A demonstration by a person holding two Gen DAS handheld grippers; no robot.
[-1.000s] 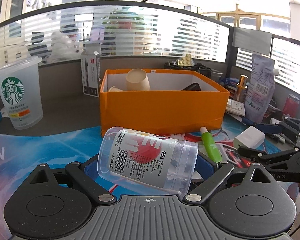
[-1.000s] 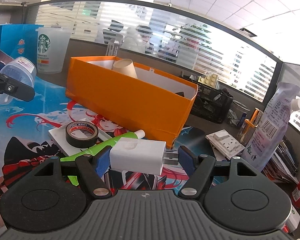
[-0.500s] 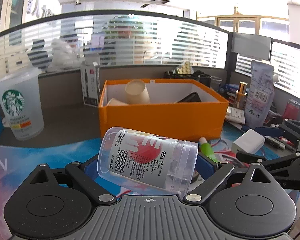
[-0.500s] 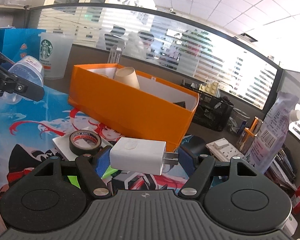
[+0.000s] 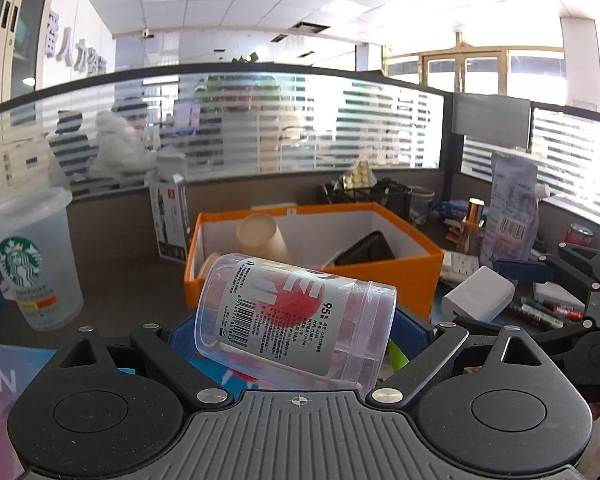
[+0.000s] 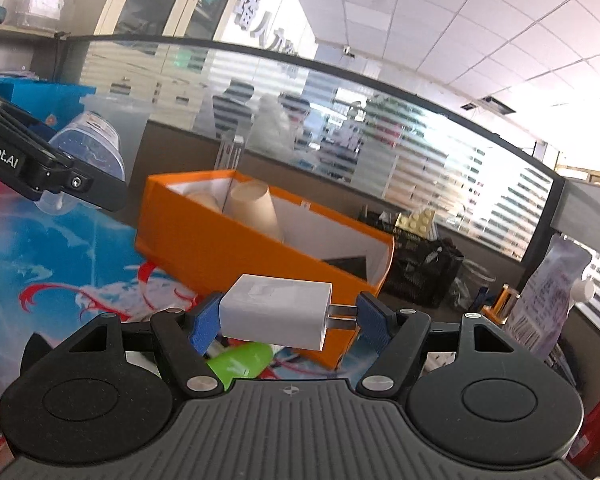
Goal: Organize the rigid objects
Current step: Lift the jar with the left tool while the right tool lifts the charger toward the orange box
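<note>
Item one: in our left gripper (image 5: pixel 296 332) we hold a clear plastic jar (image 5: pixel 296 316), lying on its side and tilted, its printed label with barcode facing up; the blue pads (image 5: pixel 180 340) press on its two ends

Item two: in our right gripper (image 6: pixel 286 318) we hold a white charger plug (image 6: pixel 276 316), lying level, body against the left pad, metal prongs against the right pad

Item three: an orange box (image 5: pixel 412 280), open-topped with a white lining, stands on the desk just beyond both held things; we see in it a tan paper cup (image 5: pixel 264 238) on its side and a flat black object (image 5: pixel 366 248), which we cannot identify

Item four: a lidded translucent coffee cup (image 5: pixel 32 264) with a green logo stands upright left of the box, well apart from it

Item five: a green tube (image 6: pixel 240 364) lies on the printed mat (image 6: pixel 40 256) under our right gripper

Item six: a white pouch (image 5: pixel 512 208) with a barcode stands right of the box
</note>
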